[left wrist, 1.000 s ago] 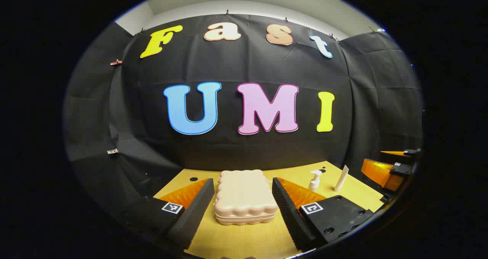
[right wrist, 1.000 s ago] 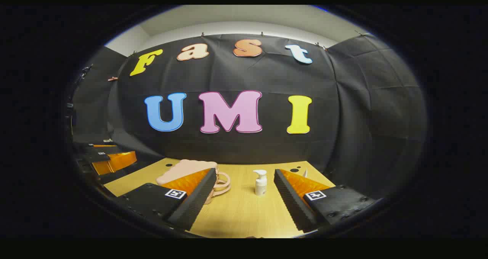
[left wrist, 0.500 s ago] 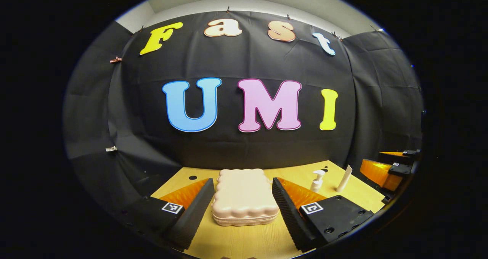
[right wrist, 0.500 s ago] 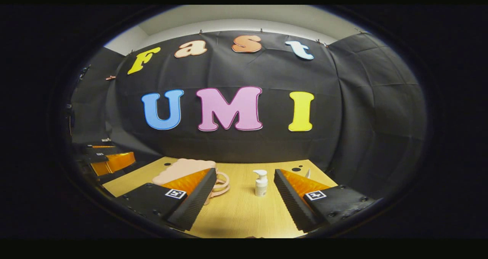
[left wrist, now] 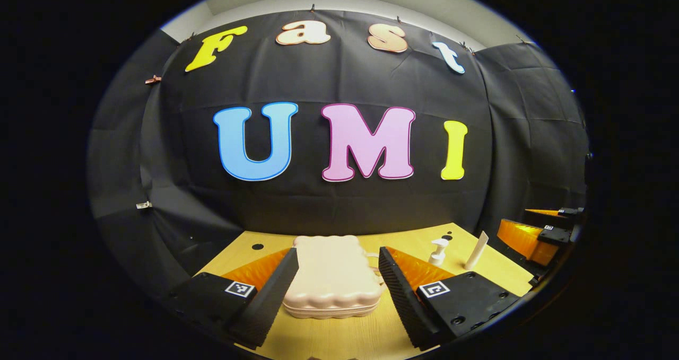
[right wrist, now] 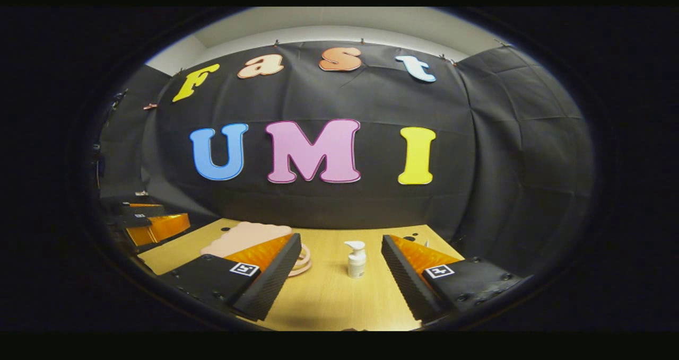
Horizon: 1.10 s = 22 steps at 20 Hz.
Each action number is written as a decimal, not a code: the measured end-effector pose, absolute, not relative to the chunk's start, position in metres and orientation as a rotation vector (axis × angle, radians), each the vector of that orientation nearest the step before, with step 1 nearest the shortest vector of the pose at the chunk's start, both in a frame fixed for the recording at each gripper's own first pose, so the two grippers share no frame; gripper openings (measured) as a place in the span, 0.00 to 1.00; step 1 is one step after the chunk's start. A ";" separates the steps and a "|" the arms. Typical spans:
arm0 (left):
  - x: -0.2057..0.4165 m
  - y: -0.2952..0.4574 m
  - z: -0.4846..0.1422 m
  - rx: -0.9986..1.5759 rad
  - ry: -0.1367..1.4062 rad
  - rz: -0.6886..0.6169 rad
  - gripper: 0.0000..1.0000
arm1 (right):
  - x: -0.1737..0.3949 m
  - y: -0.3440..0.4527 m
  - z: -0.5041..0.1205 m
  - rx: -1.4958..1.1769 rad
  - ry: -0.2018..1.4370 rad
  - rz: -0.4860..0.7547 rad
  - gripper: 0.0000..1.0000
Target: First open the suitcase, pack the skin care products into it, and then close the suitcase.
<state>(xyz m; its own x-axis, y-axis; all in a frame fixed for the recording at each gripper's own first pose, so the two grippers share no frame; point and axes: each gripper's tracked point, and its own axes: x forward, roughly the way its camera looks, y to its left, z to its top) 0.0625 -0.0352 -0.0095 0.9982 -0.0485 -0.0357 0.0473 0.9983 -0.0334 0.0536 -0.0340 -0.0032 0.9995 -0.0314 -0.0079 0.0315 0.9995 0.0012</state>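
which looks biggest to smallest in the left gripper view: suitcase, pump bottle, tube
1. Pink suitcase, by far the largest and also nearest the camera.
2. and 3. White tube and pump bottle look alike in size; no ranking between them.

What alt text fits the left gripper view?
A closed pink suitcase lies flat on a wooden table, framed between the open left gripper's fingers without touching them. To the right stand a white pump bottle and a white tube, with the right gripper at the far right edge.
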 end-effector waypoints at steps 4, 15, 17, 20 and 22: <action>0.105 -0.069 -0.016 -0.039 0.071 -0.108 0.97 | 0.059 -0.045 -0.013 -0.004 0.033 -0.036 0.97; 0.265 -0.180 -0.124 -0.067 0.357 -0.201 0.97 | 0.091 -0.086 -0.020 -0.093 0.001 -0.018 0.94; 0.285 -0.194 -0.150 -0.061 0.422 -0.201 0.97 | 0.094 -0.098 -0.034 -0.093 0.047 -0.047 0.96; 0.312 -0.202 -0.181 -0.068 0.482 -0.167 0.97 | 0.090 -0.111 -0.048 -0.072 0.087 -0.064 0.96; 0.321 -0.201 -0.201 -0.073 0.527 -0.123 0.96 | 0.088 -0.116 -0.059 -0.081 0.112 -0.072 0.97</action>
<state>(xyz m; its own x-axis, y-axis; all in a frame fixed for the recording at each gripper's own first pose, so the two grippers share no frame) 0.3211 -0.2005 -0.2006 0.8571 -0.1358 -0.4970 0.0983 0.9900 -0.1009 0.0883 -0.1161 -0.0594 0.9911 -0.0767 -0.1087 0.0676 0.9941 -0.0849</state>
